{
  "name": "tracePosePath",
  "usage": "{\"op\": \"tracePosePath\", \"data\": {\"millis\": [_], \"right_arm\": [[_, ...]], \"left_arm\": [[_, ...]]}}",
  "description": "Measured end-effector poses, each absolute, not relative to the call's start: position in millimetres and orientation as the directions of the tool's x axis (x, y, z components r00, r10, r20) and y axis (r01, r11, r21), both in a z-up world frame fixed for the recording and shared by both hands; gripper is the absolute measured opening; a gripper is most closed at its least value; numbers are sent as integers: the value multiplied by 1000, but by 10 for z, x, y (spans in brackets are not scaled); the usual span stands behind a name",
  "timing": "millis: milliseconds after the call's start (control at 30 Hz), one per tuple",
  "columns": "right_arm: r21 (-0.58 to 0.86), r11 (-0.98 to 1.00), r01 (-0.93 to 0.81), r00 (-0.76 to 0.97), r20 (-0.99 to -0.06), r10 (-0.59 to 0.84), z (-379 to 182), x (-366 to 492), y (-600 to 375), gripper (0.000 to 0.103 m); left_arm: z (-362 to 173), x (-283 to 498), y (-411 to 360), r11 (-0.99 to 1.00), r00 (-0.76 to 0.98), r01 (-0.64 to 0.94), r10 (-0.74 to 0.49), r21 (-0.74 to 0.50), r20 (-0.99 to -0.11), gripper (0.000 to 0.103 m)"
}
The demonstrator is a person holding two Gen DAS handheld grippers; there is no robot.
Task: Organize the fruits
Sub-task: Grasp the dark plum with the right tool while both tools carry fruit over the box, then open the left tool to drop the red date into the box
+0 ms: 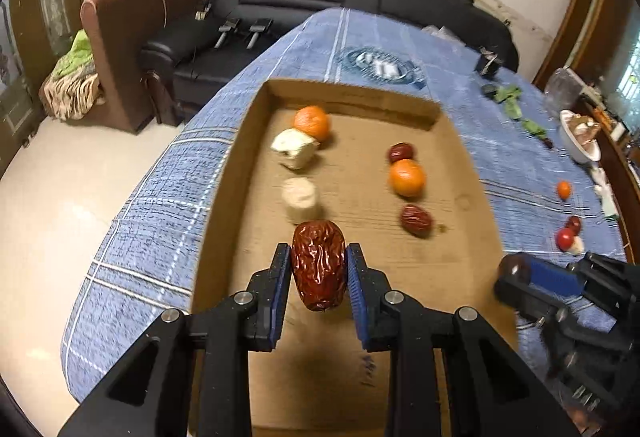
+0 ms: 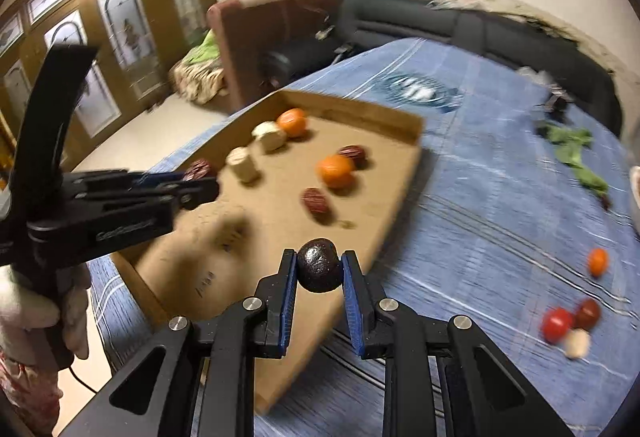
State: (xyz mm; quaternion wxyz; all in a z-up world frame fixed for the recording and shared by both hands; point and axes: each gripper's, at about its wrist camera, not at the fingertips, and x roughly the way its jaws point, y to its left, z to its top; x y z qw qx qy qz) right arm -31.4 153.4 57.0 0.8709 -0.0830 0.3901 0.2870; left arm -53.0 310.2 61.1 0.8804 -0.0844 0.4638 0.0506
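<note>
Up front in the left wrist view, the left tool (image 1: 318,269) is closed on a wrinkled red date (image 1: 319,264), held above the near part of a shallow cardboard tray (image 1: 352,99). Ahead of the tool the tray floor has open room down its middle, between two rows of things. Ahead and slightly left lie two pale chunks (image 1: 301,197) and an orange (image 1: 312,122) at the far end; ahead and to the right lie a second date (image 1: 416,219), another orange (image 1: 407,177) and a third date (image 1: 401,151). The tray's left wall runs close along the edge of the blue-clothed table (image 1: 152,221), with bare floor beyond. To the right, the right tool (image 1: 516,271) reaches in from the side near the tray's right rim, blurred.

Next, in the right wrist view, the right tool (image 2: 319,269) grips a dark, round, glossy fruit (image 2: 319,265) between its blue pads, over the tray's near right rim (image 2: 384,233). Right of the tool the cloth is open, with a small orange (image 2: 597,261), two red fruits (image 2: 557,324) and a pale piece (image 2: 577,343) lying well apart from it. To the left, the left tool (image 2: 202,183) points level across the tray, held by a gloved hand (image 2: 44,311).
</note>
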Motion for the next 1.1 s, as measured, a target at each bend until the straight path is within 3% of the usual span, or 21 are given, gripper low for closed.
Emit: {"op": "tracePosePath", "data": {"millis": [367,500,667,967,1100], "right_arm": [[60,798,-600,459,-791,404,262,-29,1981,25],[57,797,-601,455,-795,400,242,-4,2034,26],[90,798,-596,444,-791,421,231,25,2031,26],[151,805,-574,494,-720,487,540,-162,1778,27],[208,834,-511,549,-667,503,673,-273,1421,27]], "left_arm": [[406,-257,3199,981,490,-169,4,-90,-872,27],[378,-256,3236,977,488,-181,-11,-114,-873,41],[424,-298,3251,969,505,-189,-42,-158,-862,45],[904,-721,3293,933,678,-223,-60,-283,-732,51],[1148,-989,3123,934,762,-207,-34,-292,-647,72]]}}
